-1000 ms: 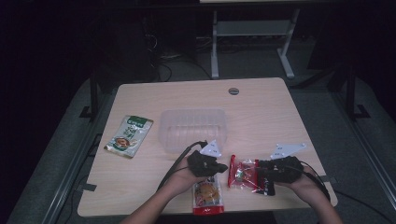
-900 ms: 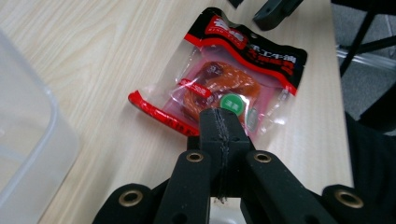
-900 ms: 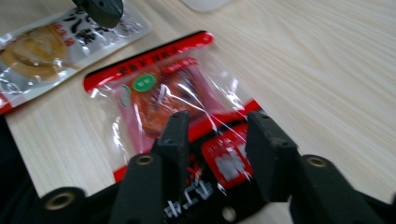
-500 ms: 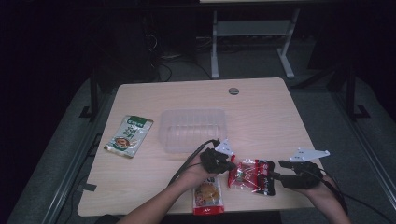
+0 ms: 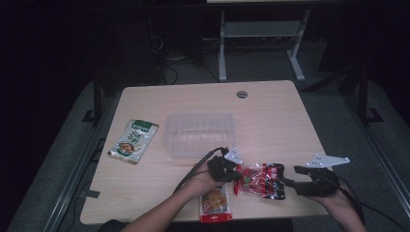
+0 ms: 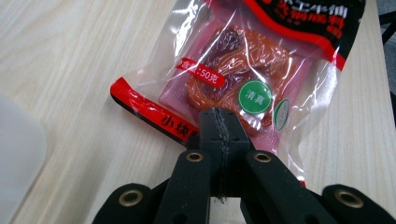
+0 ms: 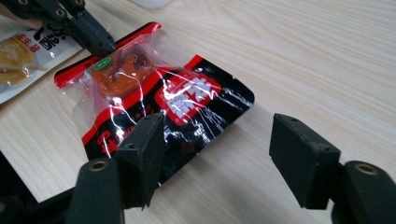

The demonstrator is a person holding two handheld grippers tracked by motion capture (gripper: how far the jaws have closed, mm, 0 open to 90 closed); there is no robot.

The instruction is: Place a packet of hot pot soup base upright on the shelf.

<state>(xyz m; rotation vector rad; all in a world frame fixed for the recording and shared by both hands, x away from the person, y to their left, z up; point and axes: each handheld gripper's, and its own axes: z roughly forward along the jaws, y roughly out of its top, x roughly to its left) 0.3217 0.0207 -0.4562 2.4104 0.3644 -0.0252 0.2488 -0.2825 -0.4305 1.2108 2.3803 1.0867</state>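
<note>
— Where is the red snack packet (image 5: 261, 180)?
— Its near edge is pinched in the closed left gripper (image 5: 235, 177). The right gripper (image 7: 215, 149) has just been opening; the packet's other end lies free before its jaws.

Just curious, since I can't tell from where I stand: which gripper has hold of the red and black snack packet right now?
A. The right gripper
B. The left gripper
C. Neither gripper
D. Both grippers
B: the left gripper is clamped shut on the edge of the red and black snack packet, while the right gripper stands open, its pads not pressing it.
</note>
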